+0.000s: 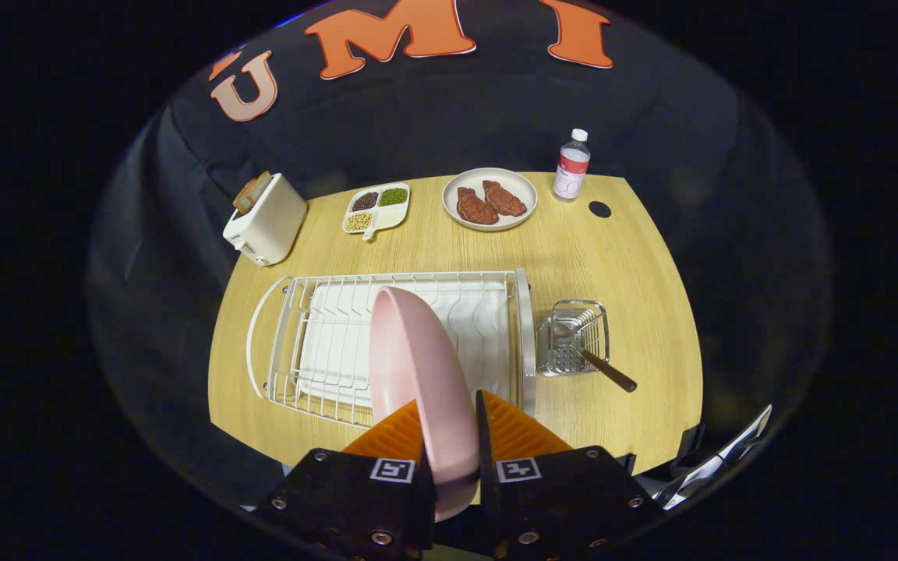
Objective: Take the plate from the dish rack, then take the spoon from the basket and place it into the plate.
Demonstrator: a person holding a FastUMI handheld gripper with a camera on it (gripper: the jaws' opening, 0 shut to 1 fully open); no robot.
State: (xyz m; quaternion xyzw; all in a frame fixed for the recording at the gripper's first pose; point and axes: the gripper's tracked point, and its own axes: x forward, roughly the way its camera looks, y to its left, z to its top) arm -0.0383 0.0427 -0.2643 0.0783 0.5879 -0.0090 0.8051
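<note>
The smooth pink round plate (418, 374) stands on edge, clamped between the two orange ribbed fingers of the gripper (449, 436), above the white wire dish rack (387, 343), so the first step looks nearly done. Next it likely needs laying flat on the pale wooden table (628, 257) and letting go. At three o'clock of the rack, the brown-handled metal spoon (593, 360) leans in the perforated steel basket (574, 339).
</note>
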